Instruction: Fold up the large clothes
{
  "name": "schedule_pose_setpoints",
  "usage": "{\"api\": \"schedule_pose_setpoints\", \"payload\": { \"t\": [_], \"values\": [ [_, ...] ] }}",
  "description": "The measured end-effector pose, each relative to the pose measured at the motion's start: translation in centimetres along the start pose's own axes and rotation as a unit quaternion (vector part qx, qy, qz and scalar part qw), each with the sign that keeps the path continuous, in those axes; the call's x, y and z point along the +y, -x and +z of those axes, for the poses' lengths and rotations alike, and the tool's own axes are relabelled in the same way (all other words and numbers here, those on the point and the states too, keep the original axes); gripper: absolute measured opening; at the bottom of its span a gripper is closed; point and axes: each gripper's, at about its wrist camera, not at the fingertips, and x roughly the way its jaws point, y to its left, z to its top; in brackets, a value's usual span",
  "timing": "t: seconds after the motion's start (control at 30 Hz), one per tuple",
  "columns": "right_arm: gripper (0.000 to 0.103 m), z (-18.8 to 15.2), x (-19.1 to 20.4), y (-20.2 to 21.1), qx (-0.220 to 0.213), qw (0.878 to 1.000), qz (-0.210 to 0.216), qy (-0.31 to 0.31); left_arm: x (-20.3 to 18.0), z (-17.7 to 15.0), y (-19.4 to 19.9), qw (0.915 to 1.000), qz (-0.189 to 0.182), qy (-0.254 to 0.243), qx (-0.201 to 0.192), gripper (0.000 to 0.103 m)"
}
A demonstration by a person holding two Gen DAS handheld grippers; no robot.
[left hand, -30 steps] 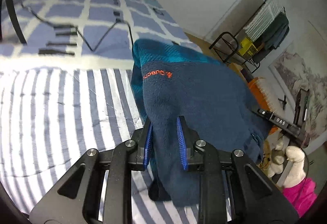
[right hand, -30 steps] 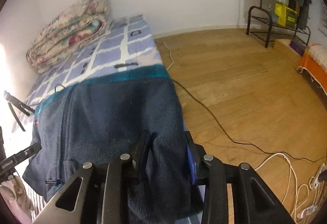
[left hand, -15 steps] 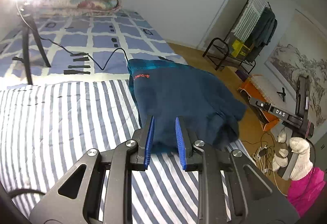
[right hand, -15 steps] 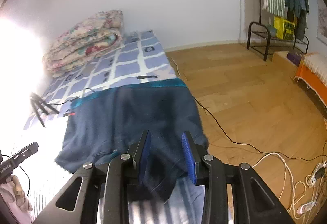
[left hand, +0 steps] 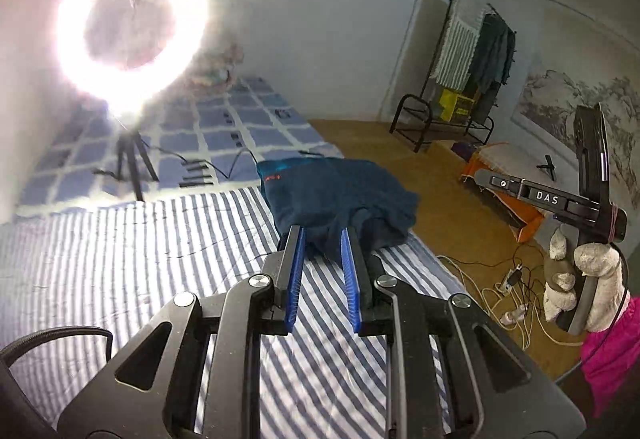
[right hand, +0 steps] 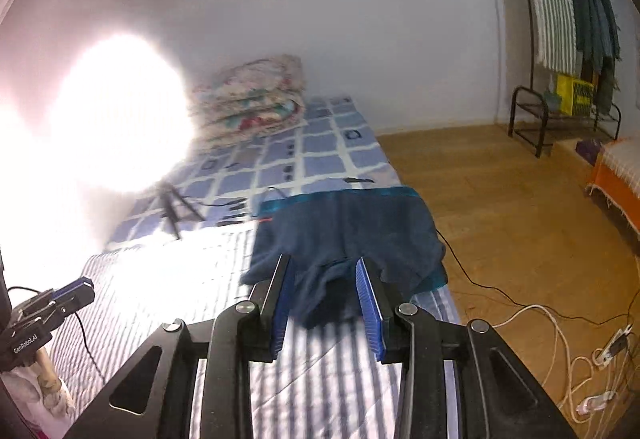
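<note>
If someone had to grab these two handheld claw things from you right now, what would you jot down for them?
Left gripper: jaws open, holding nothing, pulled back above the striped sheet.
Right gripper: jaws open, holding nothing, also back from the garment.
Blue fleece: lies on the bed by its floor-side edge, folded over into a rough rectangle, teal hem at the far end, near edge lumpy and part hanging toward the grippers.
Done: at least one fold appears made; both grippers are off the fleece.
Left: probably tidy the bunched near edge, and fold again if a smaller bundle is wanted.
</note>
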Motion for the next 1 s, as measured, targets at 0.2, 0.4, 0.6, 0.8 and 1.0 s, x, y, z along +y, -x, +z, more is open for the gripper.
{"api": "schedule_pose_setpoints", "payload": {
  "t": [0.2,0.4,0.6,0.8,1.0],
  "values": [
    [0.033,-2.7,3.7,8.5,-0.018,1.000,0.008,0.007,-2.9,-2.3,9.3,0.9997,-0.001,-0.015,-0.021,0.018],
    [0.033,-7.3,6.6,15.0,-0.028,1.000,0.009,0.007,-5.5,-5.8,17.0,0.9987,0.001,-0.031,-0.041,0.018],
    [0.041,-11.9,8.3,19.5,-0.048,0.999,-0.005,0.021,-6.9,-9.2,20.3,0.9987,0.003,-0.040,-0.033,0.018],
    [0.056,-13.8,8.2,20.7,-0.056,0.998,-0.019,0.010,-8.0,-11.5,21.0,0.9979,0.017,-0.055,-0.028,0.021],
    [0.068,-14.7,8.8,20.6,-0.055,0.998,-0.028,0.010,-8.3,-13.0,21.3,0.9978,0.021,-0.058,-0.026,0.059]
  ]
}}
